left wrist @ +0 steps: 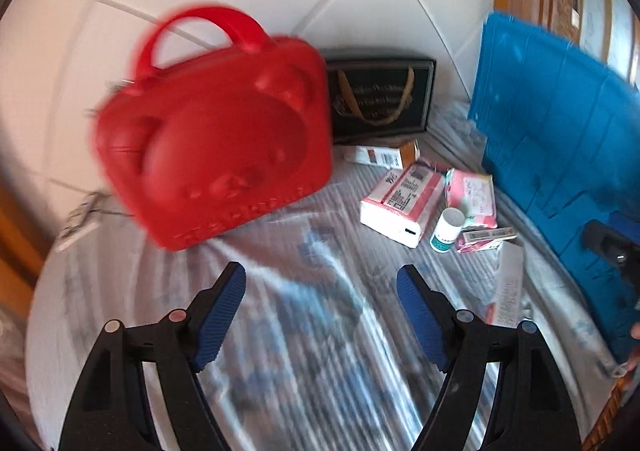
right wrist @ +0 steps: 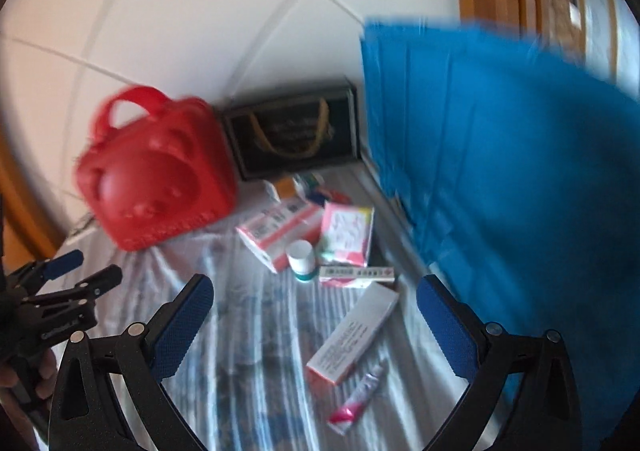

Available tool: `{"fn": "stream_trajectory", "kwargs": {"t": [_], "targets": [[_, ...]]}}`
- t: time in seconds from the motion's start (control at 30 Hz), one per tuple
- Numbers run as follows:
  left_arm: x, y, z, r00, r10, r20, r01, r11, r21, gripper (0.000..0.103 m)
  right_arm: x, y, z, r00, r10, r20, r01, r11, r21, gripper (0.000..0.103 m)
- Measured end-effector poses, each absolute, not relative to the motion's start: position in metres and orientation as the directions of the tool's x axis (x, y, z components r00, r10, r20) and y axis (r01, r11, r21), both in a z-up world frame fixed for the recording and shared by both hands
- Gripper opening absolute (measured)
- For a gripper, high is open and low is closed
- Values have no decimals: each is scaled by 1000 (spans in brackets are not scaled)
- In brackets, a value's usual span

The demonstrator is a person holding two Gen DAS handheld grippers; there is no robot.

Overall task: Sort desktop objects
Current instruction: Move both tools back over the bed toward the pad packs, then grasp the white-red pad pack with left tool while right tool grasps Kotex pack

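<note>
Left wrist view: the red case point(left wrist: 216, 139) and black box point(left wrist: 380, 91) stand at the back, probably as bins, with packets point(left wrist: 404, 199) and a bottle point(left wrist: 446, 229) heaped between. The left gripper point(left wrist: 320, 291) hangs wide, empty. Right wrist view: the right gripper point(right wrist: 316, 303), wide and empty, hangs over a white box point(right wrist: 352, 335) and tube point(right wrist: 360, 395), beside the blue panel point(right wrist: 500, 179).

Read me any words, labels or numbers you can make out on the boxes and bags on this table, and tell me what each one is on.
None can be read.
Black gift box: gold lettering, blurred.
Pink-and-white box: barcode and print, too small.
Long white box: lines of print, blurred.
Small white bottle: label unreadable.
</note>
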State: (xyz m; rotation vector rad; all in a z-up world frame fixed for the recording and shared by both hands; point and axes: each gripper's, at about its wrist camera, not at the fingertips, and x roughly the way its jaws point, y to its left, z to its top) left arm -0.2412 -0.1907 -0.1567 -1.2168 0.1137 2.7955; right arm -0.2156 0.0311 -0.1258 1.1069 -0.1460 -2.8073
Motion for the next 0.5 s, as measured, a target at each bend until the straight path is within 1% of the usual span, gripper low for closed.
{"fn": "stream_trajectory", "kwargs": {"t": [0.1,0.23,0.3,0.43,0.5], "targets": [[-280,-182,-185,-643,112,-758,-175,-985,2,78,-256,28,-166,-682,-126,-721,23,-988,151,103],[-328,-158,-212,-623,196,-758,-276,-961,-21,78,-300,27,-206,-667,-90,-740,-43,-986,159,103],[-353,-144,-223,-606,231,-761,-330,-944,-24,78,-321,31,-221,-659,-87,-747,-77,-980,182,103],[-396,-116,-251,-549,235,-802,-391,-921,-2,78,-355,40,-243,-636,-83,-767,-123,-971,207,103],[-408,-110,-258,-526,290,-799,-419,-906,-54,78,-368,43,-251,-616,-90,-783,-122,-971,207,103]]}}
